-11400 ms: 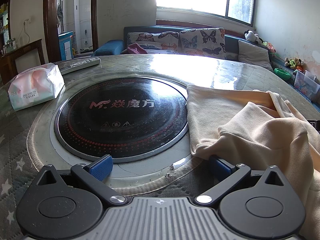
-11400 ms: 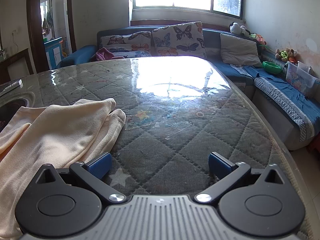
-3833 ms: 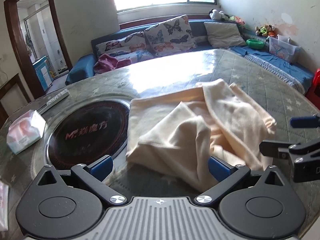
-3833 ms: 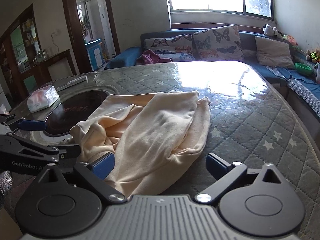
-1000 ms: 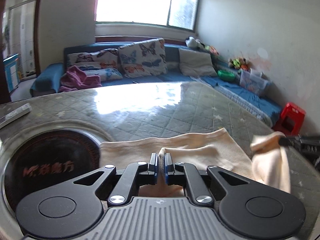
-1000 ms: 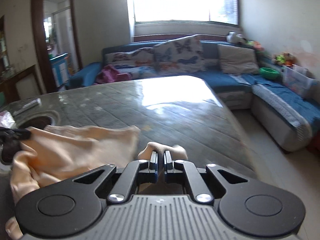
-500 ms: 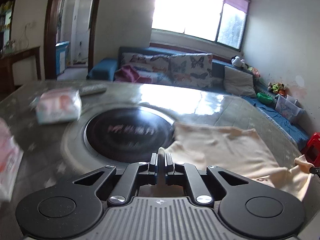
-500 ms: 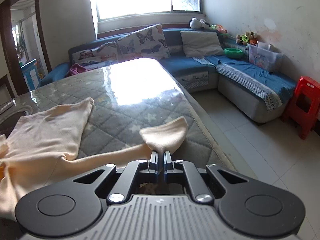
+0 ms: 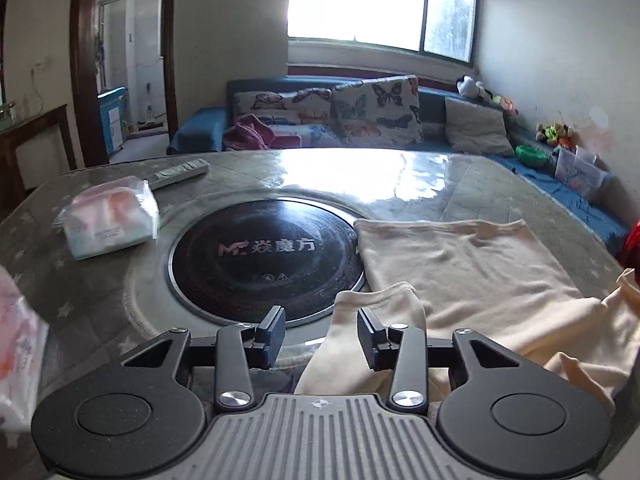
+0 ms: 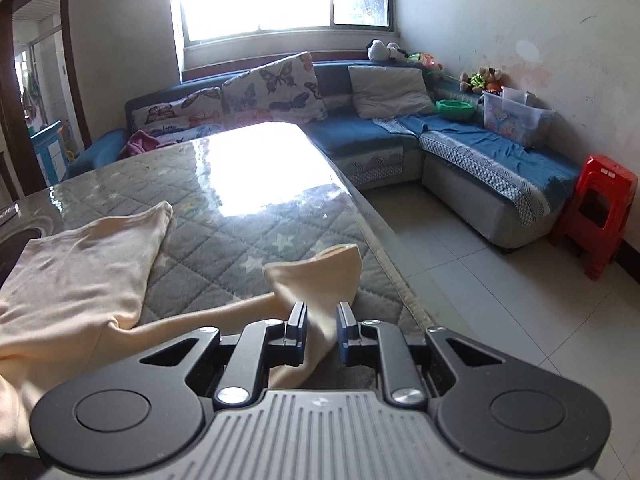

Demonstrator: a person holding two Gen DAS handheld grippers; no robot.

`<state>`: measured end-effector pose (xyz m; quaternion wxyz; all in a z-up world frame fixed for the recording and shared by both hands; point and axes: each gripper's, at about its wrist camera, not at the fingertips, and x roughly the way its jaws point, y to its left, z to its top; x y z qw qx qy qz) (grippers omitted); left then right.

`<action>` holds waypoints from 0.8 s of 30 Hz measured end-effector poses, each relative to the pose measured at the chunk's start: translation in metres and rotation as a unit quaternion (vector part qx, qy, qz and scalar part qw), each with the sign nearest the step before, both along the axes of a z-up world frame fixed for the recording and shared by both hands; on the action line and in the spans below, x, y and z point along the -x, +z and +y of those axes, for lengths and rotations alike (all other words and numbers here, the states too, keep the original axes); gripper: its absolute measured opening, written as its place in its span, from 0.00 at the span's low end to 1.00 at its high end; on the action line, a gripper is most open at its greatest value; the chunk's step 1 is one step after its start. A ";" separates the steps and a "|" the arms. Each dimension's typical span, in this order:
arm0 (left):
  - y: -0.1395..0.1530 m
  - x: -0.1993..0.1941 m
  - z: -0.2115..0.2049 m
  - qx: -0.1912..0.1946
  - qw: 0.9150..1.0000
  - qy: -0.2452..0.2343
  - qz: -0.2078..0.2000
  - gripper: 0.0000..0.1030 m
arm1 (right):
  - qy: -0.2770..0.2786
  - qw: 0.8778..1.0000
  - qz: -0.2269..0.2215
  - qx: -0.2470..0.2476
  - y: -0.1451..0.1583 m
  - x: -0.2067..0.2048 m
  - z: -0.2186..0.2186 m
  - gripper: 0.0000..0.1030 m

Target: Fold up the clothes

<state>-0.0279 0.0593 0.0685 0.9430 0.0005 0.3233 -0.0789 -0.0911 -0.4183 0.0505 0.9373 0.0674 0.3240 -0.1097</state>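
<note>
Jaws of left hand-held gripper (image 9: 321, 334) stand apart, a cream garment (image 9: 472, 280) sleeve end loose between them; right hand-held gripper (image 10: 321, 332) likewise parted around the other sleeve. Garment lies spread on the table (image 9: 460, 176), just right of the black cooktop disc (image 9: 264, 256).

Both cams low at the table's (image 9: 460, 184) near edge, facing the sofa (image 10: 460, 140) and window. Left looks over the hotplate (image 9: 264, 256), right over the table's right edge. 2 views share cream garment (image 9: 472, 276), sofa.
</note>
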 end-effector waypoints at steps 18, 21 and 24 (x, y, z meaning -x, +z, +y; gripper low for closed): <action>-0.048 -0.063 -0.017 0.011 0.998 -0.040 0.051 0.22 | 0.051 0.999 0.000 0.000 0.002 -0.014 0.031 0.21; -0.049 -0.062 -0.018 0.019 0.998 -0.050 0.042 0.05 | 0.056 0.998 0.000 0.002 0.001 -0.015 0.035 0.22; -0.047 -0.058 -0.015 0.024 0.999 -0.036 0.031 0.02 | 0.061 0.998 0.001 -0.002 0.001 -0.016 0.038 0.22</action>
